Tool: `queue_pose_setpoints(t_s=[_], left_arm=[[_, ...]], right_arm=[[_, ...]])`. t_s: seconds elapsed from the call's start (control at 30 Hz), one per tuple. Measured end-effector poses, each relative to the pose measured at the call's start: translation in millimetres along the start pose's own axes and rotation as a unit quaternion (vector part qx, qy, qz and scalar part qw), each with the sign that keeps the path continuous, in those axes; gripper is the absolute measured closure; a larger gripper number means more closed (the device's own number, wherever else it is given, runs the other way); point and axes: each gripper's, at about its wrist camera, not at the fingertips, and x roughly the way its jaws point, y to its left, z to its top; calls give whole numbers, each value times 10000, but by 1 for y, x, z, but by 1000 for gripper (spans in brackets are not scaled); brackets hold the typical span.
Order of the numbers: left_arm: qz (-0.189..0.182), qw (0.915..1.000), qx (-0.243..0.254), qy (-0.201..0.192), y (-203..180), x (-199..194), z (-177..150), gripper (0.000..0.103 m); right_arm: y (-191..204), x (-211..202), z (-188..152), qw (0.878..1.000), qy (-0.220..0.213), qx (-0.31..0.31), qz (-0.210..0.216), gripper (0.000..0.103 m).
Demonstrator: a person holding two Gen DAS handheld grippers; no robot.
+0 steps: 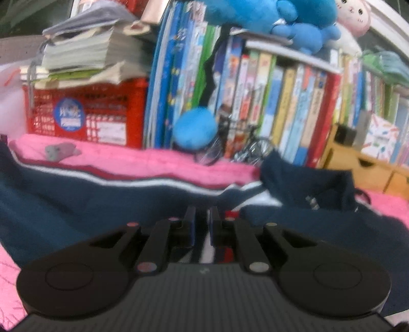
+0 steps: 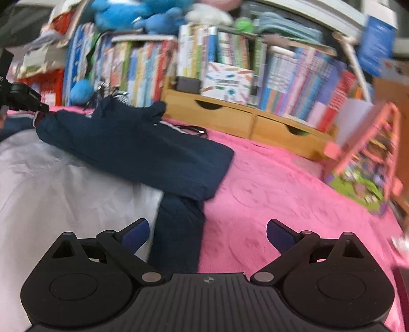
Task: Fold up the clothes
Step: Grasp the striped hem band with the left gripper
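A navy jacket [image 1: 76,201] with white and red stripes and a pale grey lining [image 2: 51,184] lies on the pink blanket [image 2: 281,191]. My left gripper [image 1: 202,219] is shut on the jacket's striped edge, low over the cloth. It also shows at the far left of the right wrist view [image 2: 38,108], holding the jacket. A navy sleeve [image 2: 133,145] lies folded across the lining. My right gripper [image 2: 207,232] is open and empty, above the sleeve's lower end and the blanket.
Shelves of books [image 1: 255,89] stand behind the bed, with a red crate [image 1: 84,112], blue plush toys [image 1: 255,12], a small model bicycle [image 1: 235,145] and wooden drawers [image 2: 242,117]. A pink toy rack [image 2: 370,153] stands at the right.
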Motion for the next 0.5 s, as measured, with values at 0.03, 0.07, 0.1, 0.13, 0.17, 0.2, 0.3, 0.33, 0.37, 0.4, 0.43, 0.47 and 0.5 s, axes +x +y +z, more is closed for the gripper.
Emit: queue_pose_setpoints(t_s=[0.03,0.07,0.1,0.13,0.17,0.2,0.3,0.33,0.37,0.4,0.43,0.47,0.5], left_arm=[[17,10000,2,58,2,3,-3,90],[21,9999,-1,139,3,6,-6,90],[16,9997,-21,240,5,9,-9,89],[-22,9992,-102,381,7,14,-9,88],[-41,9991,-160,390,10,15,-9,87],[-62,9990,-193,406,12,15,-9,87],[-87,9989,-175,417,13,14,-11,87],[-91,9989,-155,428,13,15,-11,87],[-74,9990,-120,433,12,15,-11,87],[-62,9990,-80,439,10,16,-11,84],[-72,9990,-18,449,8,16,-11,83],[-74,9989,42,457,6,17,-11,83],[-48,9989,93,457,4,17,-11,83]], right_arm=[[7,7,7,9999,-16,-125,32,4],[13,14,14,9997,-32,-249,64,4],[20,21,21,9992,-49,-374,96,4],[27,28,28,9985,-58,-530,107,2],[33,38,32,9969,-46,-783,-6,2],[37,47,34,9939,-30,-1056,-305,2],[30,62,34,9847,2,-1422,-1006,4],[19,62,32,9843,5,-1339,-1152,3],[9,62,30,9836,8,-1256,-1297,2],[-2,63,28,9817,32,-1197,-1479,2],[-11,63,24,9785,91,-1209,-1668,0],[-18,63,19,9801,97,-1203,-1577,1],[-20,64,17,9819,164,-1110,-1526,1]])
